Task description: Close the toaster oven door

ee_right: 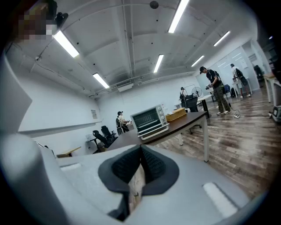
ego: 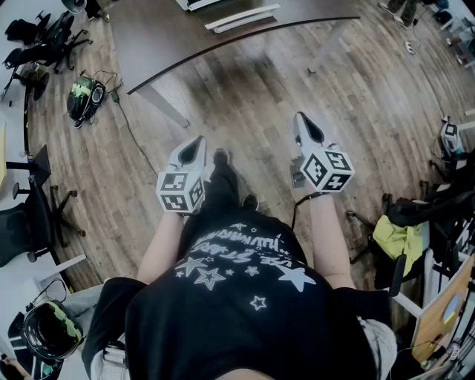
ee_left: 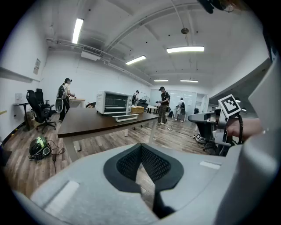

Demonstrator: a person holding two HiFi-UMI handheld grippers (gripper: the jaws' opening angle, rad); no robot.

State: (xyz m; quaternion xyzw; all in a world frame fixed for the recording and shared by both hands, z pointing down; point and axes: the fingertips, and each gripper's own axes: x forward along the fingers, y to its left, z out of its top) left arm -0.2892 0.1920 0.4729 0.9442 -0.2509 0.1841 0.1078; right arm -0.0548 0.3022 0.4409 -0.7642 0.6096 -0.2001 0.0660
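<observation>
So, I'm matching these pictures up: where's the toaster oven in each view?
Head view: toaster oven, cut off at the top edge.
Left gripper view: toaster oven left of centre.
Right gripper view: toaster oven at centre.
Shared landmark: the dark table under it.

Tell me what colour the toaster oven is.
White toaster oven, dark window; clearest in the right gripper view.

Black star-printed T-shirt (ego: 230, 319), grey left tool (ego: 197, 142), right tool (ego: 300, 119), seemingly dark trousers (ego: 223, 187)

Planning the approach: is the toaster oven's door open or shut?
Open. The toaster oven has its door folded down flat in front.
</observation>
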